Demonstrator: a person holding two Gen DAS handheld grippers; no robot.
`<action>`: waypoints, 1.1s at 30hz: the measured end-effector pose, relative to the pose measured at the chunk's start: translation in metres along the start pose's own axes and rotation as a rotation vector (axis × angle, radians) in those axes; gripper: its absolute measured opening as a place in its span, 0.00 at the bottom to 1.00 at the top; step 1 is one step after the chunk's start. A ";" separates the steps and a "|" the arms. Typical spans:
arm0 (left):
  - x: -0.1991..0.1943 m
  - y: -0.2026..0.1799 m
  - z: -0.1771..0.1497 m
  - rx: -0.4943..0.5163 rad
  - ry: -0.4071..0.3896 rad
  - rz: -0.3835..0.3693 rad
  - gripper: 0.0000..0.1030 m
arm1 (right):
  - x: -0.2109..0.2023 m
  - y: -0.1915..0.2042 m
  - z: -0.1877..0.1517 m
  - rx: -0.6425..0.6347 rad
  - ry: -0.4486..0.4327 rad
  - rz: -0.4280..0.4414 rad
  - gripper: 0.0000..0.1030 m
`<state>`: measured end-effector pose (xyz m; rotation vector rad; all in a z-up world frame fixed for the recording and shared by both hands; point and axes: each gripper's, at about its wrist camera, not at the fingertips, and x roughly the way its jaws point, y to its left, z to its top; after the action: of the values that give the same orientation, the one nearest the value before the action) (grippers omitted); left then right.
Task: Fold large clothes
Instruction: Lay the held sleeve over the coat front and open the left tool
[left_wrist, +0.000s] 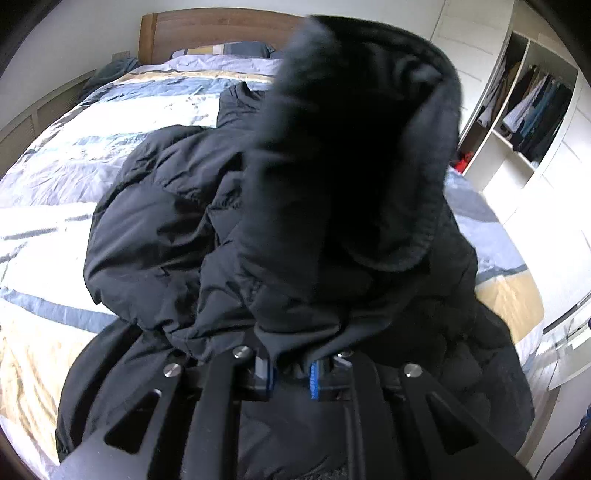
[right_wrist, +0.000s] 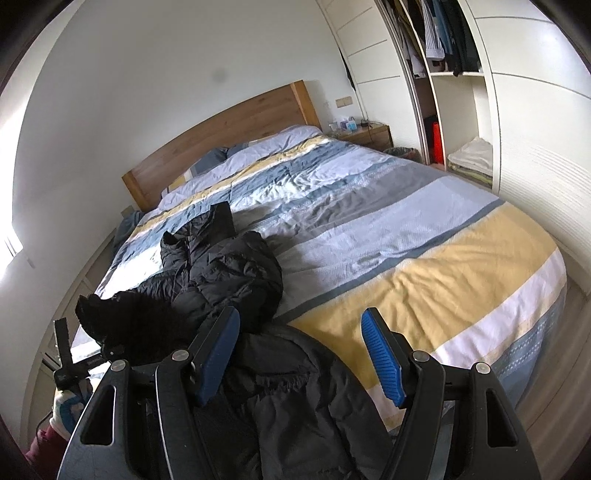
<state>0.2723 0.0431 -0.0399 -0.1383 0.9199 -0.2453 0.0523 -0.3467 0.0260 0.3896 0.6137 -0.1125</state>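
Black quilted fabric is bunched between the left tongs, whose blue-padded jaws are clamped on a fold of the black puffer jacket near the base of its hood. The pinch sits where hood meets body, so the fur-edged hood stands up in front of the left wrist camera and hides much of the far bed; held there, the upper part of the garment can likely be carried over the rest as one piece.

The right tongs stand apart with nothing between the pads, poised above the near part of the jacket, which lies crumpled below them. Open and close over the cloth, they seem placed to take a second hold or press a layer flat, though they touch nothing that I can make out.

The jacket lies on the striped bedspread toward the near left part of the bed, a sleeve reaching toward the wooden headboard. The rest of the cover is free, which leaves room to spread and fold. Beyond the bed an open wardrobe holds hanging clothes. The fold looks only begun: the garment is heaped, not squared.
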 end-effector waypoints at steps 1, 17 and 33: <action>0.001 -0.002 -0.003 0.005 0.005 0.004 0.14 | 0.001 0.000 -0.001 0.001 0.003 0.002 0.66; -0.021 -0.039 -0.024 0.098 0.066 -0.091 0.25 | 0.009 0.005 -0.011 -0.014 0.038 0.055 0.67; -0.098 0.028 -0.012 -0.016 -0.064 -0.038 0.26 | 0.009 0.066 -0.012 -0.151 0.071 0.108 0.67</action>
<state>0.2102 0.0961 0.0225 -0.1778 0.8565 -0.2675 0.0677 -0.2813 0.0327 0.2809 0.6656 0.0509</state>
